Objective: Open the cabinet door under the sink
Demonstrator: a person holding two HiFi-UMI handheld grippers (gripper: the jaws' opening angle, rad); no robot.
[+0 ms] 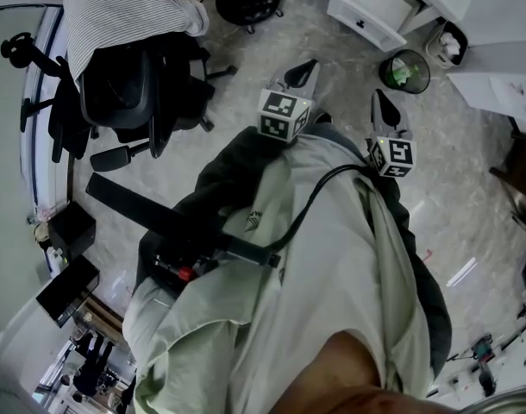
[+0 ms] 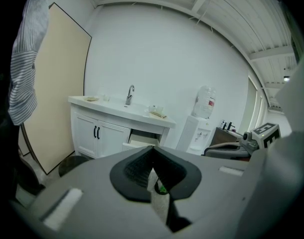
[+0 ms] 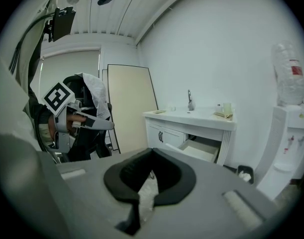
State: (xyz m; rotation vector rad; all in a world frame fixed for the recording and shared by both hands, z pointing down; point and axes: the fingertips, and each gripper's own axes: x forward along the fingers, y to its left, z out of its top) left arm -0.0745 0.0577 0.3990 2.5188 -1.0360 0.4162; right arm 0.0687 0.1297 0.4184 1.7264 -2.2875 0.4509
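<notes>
The floor (image 1: 246, 67) looks like polished pale stone, grey-veined with a soft sheen. The office chair (image 1: 125, 93) is matt black plastic and mesh, with a striped woven cloth (image 1: 125, 11) draped over its back. The cabinet door (image 2: 111, 138) is smooth white with a satin painted look, the tap (image 2: 129, 94) is bright metal, the water bottle (image 2: 205, 102) is clear plastic, and the left gripper (image 2: 153, 149) and right gripper (image 3: 151, 153) are matt grey plastic with black ribbed pads (image 2: 137, 168).
</notes>
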